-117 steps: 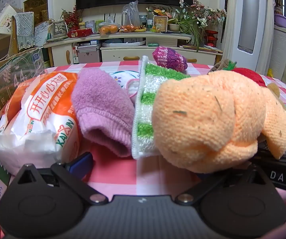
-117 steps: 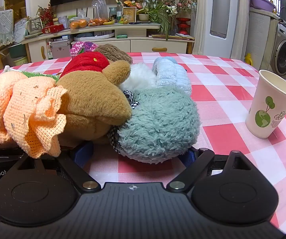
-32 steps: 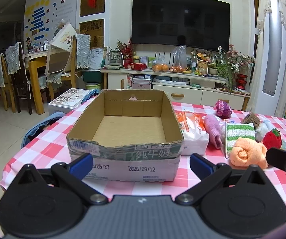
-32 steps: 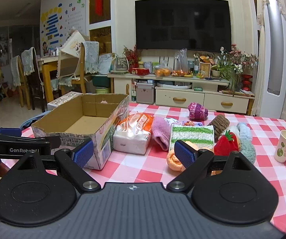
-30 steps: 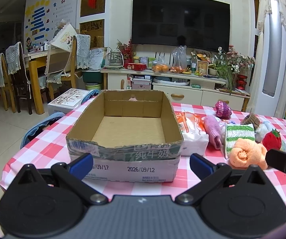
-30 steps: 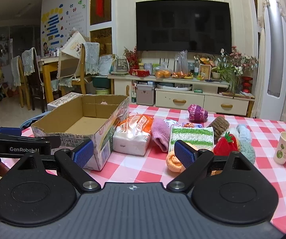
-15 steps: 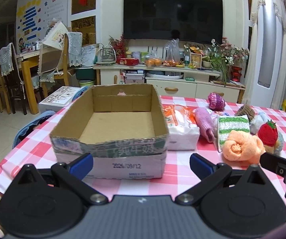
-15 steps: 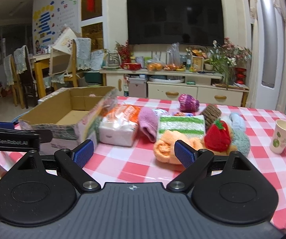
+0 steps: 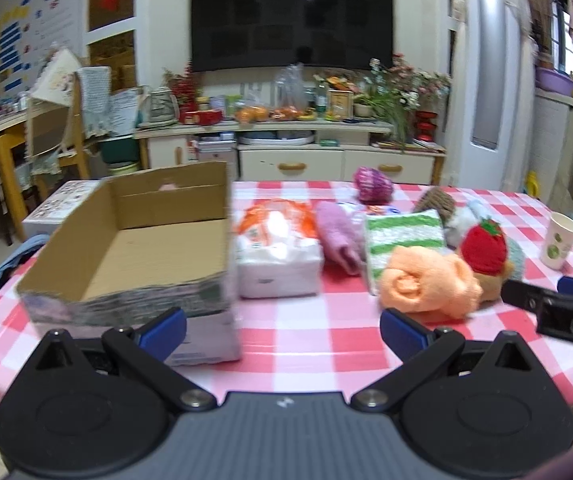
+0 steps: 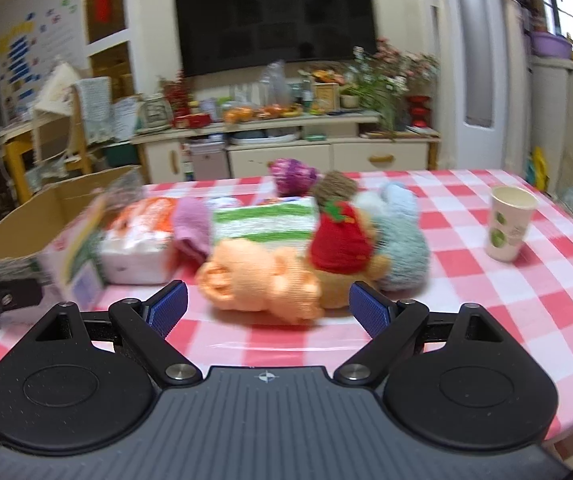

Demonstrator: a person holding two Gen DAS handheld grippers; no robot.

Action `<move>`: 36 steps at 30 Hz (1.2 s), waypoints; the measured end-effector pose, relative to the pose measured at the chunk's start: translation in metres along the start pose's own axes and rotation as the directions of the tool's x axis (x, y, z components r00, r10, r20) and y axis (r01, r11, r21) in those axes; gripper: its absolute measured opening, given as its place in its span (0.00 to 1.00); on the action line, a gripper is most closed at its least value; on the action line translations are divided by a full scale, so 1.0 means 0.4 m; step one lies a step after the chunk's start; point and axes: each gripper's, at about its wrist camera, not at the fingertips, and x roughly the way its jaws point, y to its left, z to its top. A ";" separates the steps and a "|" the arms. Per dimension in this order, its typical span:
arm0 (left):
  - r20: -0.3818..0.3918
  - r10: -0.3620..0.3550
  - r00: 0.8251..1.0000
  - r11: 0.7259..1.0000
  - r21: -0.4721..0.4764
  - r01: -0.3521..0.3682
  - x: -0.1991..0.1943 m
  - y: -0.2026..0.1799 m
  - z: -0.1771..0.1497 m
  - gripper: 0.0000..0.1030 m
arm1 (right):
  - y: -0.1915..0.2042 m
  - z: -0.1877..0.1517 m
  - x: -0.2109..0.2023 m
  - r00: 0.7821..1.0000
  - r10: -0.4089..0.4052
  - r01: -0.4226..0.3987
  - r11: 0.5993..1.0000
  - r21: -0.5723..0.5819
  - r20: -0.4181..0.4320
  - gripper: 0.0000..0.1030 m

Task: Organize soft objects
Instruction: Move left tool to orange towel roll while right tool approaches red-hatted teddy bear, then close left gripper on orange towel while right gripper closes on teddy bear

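Observation:
Soft things lie in a heap on the checked table: an orange rolled towel (image 9: pixel 426 284) (image 10: pixel 262 280), a red strawberry plush (image 9: pixel 484 246) (image 10: pixel 340 242) on a brown toy, a green-striped cloth (image 9: pixel 404 228) (image 10: pixel 264 218), a pink knit piece (image 9: pixel 336 232) (image 10: pixel 192 222), a grey-blue fluffy toy (image 10: pixel 402 248). An open cardboard box (image 9: pixel 154 240) (image 10: pixel 26 220) stands at the left with nothing inside. My left gripper (image 9: pixel 282 326) hangs open in front of the box and tissue pack. Just short of the orange towel, my right gripper (image 10: pixel 268 306) is open and holds nothing.
A white and orange tissue pack (image 9: pixel 278 248) (image 10: pixel 136 242) lies between box and heap. A paper cup (image 9: pixel 560 240) (image 10: pixel 508 222) stands at the right. A purple knit ball (image 9: pixel 372 186) sits at the back. Behind the table is a cluttered sideboard (image 9: pixel 286 144).
Both grippers have swung right and come closer to the heap. The box has slid to the left of both views. Both stayed open.

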 end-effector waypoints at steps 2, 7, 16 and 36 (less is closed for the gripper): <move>-0.010 -0.023 1.000 0.999 0.031 0.024 0.013 -0.027 0.003 0.99 | -0.027 -0.002 0.007 0.999 -0.036 0.036 0.999 0.012 0.009 1.00; -0.038 -0.086 0.996 0.991 0.101 0.089 0.058 -0.106 0.011 0.99 | -0.099 -0.002 0.032 0.997 -0.069 0.067 0.996 0.062 0.027 1.00; -0.119 -0.222 0.968 0.949 0.200 0.242 0.193 -0.226 0.028 0.99 | -0.166 0.031 0.121 0.999 0.037 -0.041 0.989 0.140 0.030 1.00; -0.217 -0.344 0.913 0.914 0.146 0.379 0.415 -0.247 0.085 0.94 | -0.141 0.074 0.255 0.990 0.128 -0.123 0.989 0.084 -0.056 1.00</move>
